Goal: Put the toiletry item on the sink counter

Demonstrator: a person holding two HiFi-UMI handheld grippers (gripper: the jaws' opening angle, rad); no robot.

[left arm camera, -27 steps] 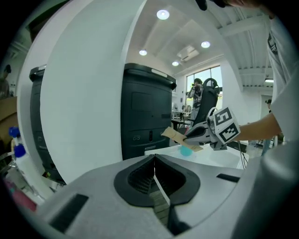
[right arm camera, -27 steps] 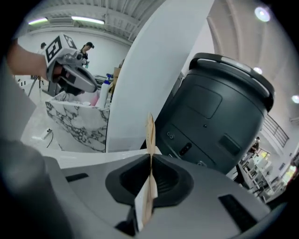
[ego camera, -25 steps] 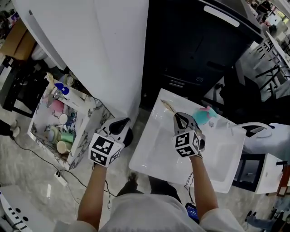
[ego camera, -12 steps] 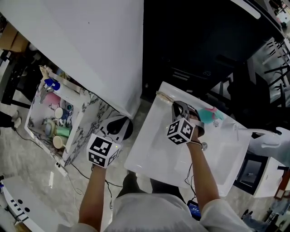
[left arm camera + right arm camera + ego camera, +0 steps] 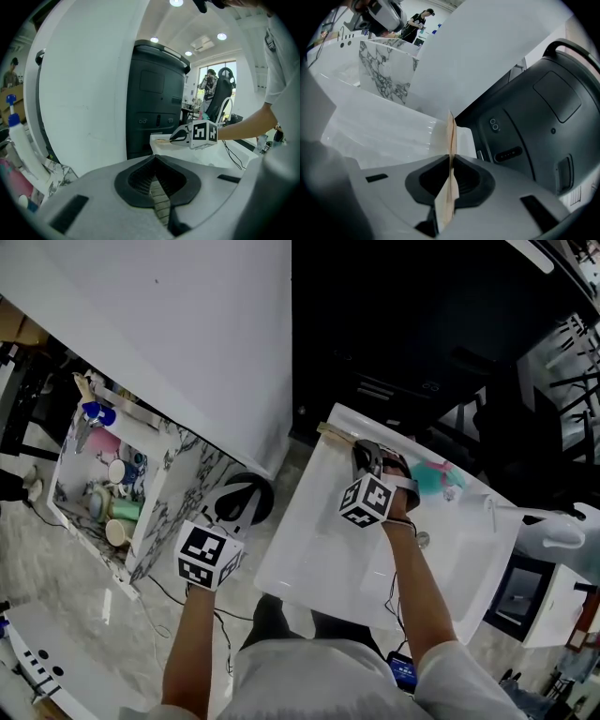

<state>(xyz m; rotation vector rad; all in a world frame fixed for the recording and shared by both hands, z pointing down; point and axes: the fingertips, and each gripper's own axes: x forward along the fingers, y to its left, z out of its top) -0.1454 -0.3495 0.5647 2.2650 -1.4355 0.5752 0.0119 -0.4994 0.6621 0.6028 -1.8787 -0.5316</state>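
Observation:
A thin, flat tan toiletry item (image 5: 451, 140) stands on edge between the pads of my right gripper (image 5: 451, 161). The pads still touch it as the jaws are opening. In the head view this gripper (image 5: 370, 456) is over the far left corner of the white sink counter (image 5: 319, 559), and the item's tip (image 5: 336, 434) reaches along the back rim. My left gripper (image 5: 239, 504) hangs left of the sink, above the floor. Its jaws (image 5: 156, 161) are shut with nothing between them.
A marble-patterned box (image 5: 155, 488) holding several bottles and cups stands at the left. A white panel (image 5: 187, 343) and a large black appliance (image 5: 422, 352) rise behind the sink. A teal object (image 5: 433, 477) lies on the counter's back rim, right of my right gripper.
My right gripper has moved a little toward the sink's far left corner with the tan item. The left gripper has stayed beside the sink. The head camera has shifted.

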